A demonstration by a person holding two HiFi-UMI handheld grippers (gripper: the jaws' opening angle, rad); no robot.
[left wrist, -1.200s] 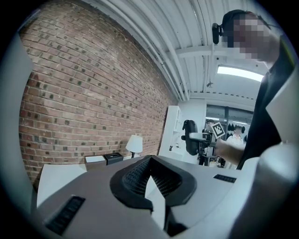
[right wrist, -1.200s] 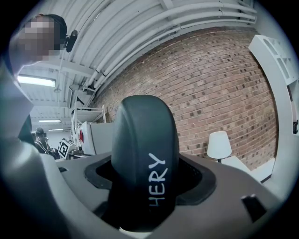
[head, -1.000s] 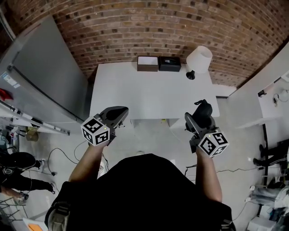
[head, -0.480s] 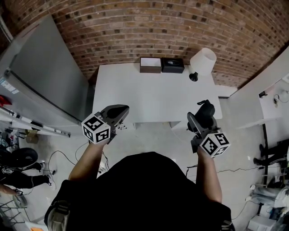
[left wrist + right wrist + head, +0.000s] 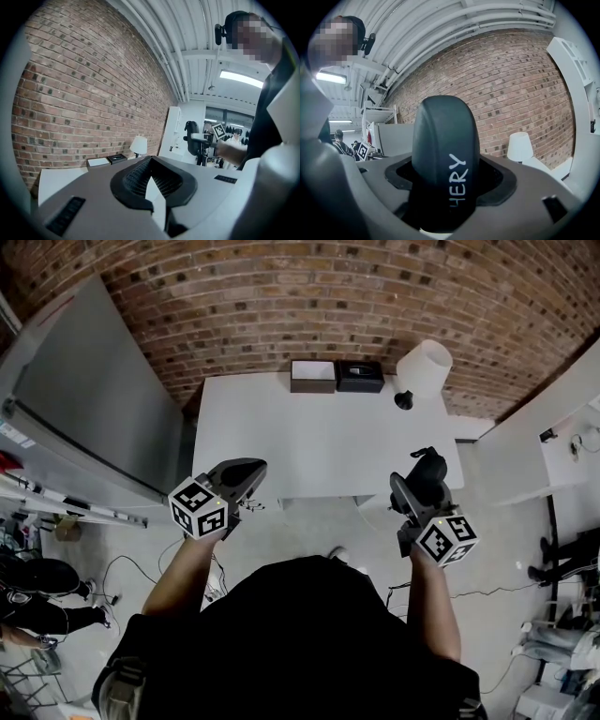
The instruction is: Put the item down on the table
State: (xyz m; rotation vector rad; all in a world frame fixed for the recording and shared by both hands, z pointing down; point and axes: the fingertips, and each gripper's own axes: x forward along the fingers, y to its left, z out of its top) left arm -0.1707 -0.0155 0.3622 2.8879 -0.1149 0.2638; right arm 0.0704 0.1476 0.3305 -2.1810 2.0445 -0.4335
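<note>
Both grippers sit where they did in the head view a second ago, while the white rectangular table [image 5: 319,437] has drifted slightly nearer and a pale shoe tip [image 5: 336,552] now shows on the floor.

The right gripper [image 5: 415,486] is clamped on the item, a dark, smooth, rounded object with white lettering [image 5: 443,150], which stands up out of the jaws just short of the table's near right corner. The left gripper [image 5: 246,472] is closed on nothing, its ribbed pads meeting at the tips, and it hovers by the near left edge.

As I judge it, the main risk is letting go too early. Both grippers look to be at or short of the near edge, so an early release could drop the item to the floor. Its rounded shape could also let it roll once it is set down.

At the far edge stand a brown box with a white top [image 5: 312,376], a black box [image 5: 359,376] and a white-shaded lamp [image 5: 424,367], well clear of the grippers.

The item's lower end and the right pads are hidden behind its bulk, and the lettering is cut off. What the item is cannot be told.
</note>
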